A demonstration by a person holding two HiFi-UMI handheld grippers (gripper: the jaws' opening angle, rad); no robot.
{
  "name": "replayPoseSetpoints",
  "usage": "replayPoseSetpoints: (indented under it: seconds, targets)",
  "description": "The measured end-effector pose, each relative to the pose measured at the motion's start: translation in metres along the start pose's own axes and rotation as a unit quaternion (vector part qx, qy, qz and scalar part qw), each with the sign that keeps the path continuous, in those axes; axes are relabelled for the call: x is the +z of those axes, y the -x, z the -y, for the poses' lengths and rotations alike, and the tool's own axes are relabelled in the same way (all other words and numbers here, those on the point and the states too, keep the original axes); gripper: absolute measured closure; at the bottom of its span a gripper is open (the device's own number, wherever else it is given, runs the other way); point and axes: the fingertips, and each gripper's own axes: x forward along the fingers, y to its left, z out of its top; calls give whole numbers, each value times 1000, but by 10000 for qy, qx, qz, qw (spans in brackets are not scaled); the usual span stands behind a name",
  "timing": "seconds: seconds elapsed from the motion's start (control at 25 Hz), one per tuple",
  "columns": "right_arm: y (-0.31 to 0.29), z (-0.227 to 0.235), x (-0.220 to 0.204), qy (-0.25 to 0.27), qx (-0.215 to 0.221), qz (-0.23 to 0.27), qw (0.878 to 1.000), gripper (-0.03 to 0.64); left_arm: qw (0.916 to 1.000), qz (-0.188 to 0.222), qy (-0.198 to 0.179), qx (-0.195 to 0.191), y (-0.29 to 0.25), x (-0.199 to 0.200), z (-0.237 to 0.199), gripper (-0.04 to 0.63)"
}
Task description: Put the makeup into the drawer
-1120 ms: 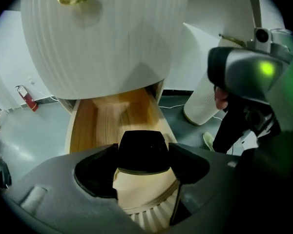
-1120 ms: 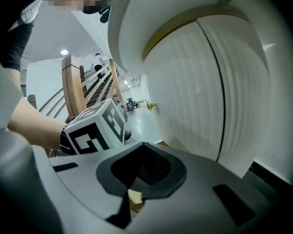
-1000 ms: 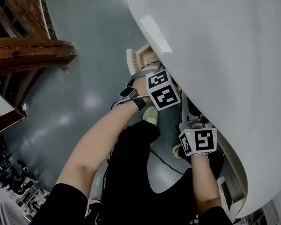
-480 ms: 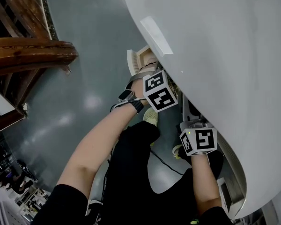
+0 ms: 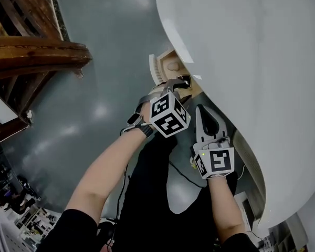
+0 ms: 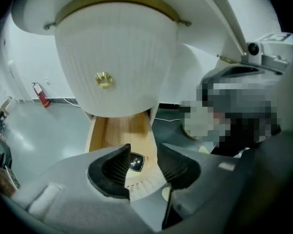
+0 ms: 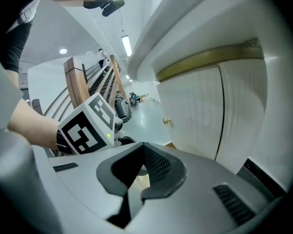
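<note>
Hovering over the open drawer, the left gripper has its jaws about half apart, having just been closing, with nothing pinched between them; the makeup, a small black compact, lies on the drawer's wooden floor, seen through that gap; the right gripper sits just beside the left one at the edge of the white table, its jaws all but together and empty.
</note>
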Motion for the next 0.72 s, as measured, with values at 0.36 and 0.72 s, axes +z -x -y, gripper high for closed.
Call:
replayPoseSetpoints:
  seconds: [0.36, 0.72]
  targets:
    - [60, -35, 82, 222, 167, 48, 9996, 603, 9970, 589, 495, 99, 110, 55, 32, 560]
    - [107, -43, 165, 313, 12, 344, 9989, 603, 9917, 1108, 646, 93, 202, 124, 51, 578]
